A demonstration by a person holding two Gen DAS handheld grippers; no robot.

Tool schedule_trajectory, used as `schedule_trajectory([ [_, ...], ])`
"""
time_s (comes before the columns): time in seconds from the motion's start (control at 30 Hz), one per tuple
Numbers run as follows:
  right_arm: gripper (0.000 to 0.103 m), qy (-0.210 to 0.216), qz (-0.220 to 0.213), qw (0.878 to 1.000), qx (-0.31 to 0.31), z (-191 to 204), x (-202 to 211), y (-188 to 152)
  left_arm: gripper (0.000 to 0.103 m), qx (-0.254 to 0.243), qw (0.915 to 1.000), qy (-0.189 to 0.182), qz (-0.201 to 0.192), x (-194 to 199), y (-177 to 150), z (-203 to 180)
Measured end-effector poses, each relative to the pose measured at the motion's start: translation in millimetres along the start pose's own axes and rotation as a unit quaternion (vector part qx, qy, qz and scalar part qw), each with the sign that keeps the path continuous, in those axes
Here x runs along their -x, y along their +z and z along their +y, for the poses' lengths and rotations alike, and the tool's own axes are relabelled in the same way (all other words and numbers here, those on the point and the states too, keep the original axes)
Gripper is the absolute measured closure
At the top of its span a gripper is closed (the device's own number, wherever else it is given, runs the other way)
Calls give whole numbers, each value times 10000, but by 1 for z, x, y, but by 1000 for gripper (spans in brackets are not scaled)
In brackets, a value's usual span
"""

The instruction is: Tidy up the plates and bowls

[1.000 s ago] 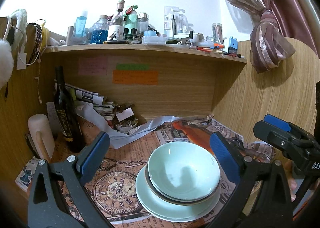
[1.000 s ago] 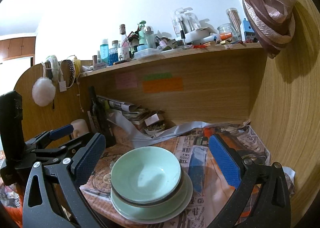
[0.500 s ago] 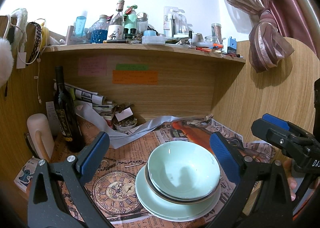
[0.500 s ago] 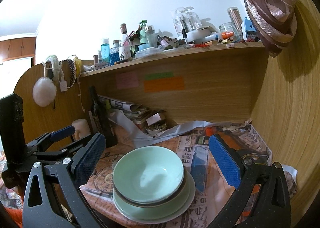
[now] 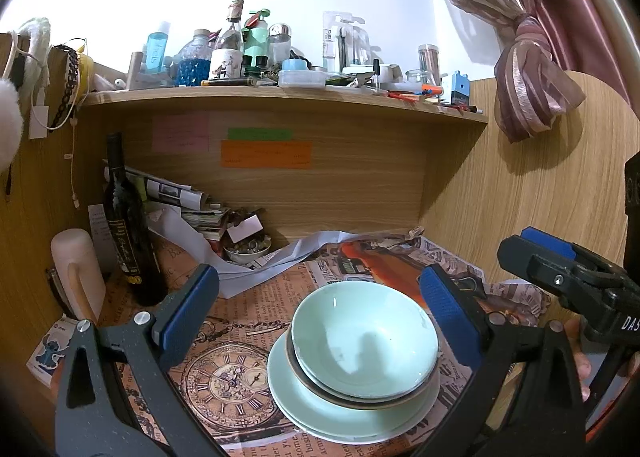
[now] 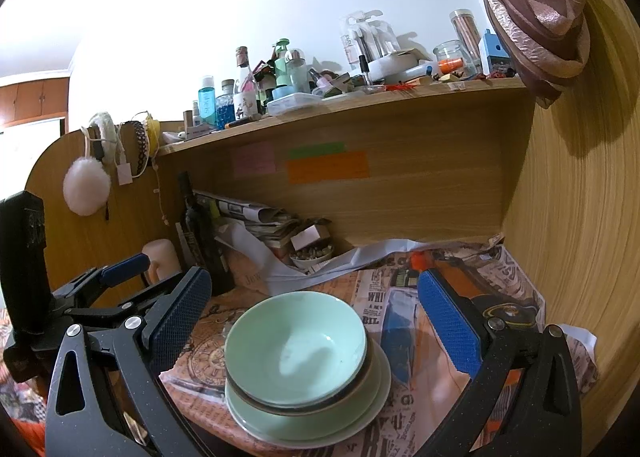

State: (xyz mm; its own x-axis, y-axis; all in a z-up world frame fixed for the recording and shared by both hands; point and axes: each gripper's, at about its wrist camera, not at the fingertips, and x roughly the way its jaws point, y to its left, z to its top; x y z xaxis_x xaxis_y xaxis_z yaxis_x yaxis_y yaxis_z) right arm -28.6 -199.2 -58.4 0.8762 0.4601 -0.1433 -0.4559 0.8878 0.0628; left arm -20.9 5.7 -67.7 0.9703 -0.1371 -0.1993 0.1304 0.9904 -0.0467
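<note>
Carefully, with the left claw (image 5: 318, 313) and right claw (image 6: 314, 317) both spread empty, we'd pinch the glazed, slippery, breakable top bowl (image 5: 364, 339) at its rim.

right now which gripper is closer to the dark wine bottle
Left. The left gripper is on the bottle's side of the desk, with the dark wine bottle just beyond its left finger. The right gripper is further right, past the bowl stack.
</note>
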Motion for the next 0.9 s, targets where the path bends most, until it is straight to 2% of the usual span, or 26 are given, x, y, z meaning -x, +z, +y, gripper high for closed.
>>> schedule_trajectory([
  [0.67,0,-30,15,10000,-51,-3,0,0,1,-81,10000,-9,24,-3,-1,-6],
  [0.9,0,-48,25,10000,-51,-3,0,-1,1,64,10000,-38,21,-4,1,-1],
])
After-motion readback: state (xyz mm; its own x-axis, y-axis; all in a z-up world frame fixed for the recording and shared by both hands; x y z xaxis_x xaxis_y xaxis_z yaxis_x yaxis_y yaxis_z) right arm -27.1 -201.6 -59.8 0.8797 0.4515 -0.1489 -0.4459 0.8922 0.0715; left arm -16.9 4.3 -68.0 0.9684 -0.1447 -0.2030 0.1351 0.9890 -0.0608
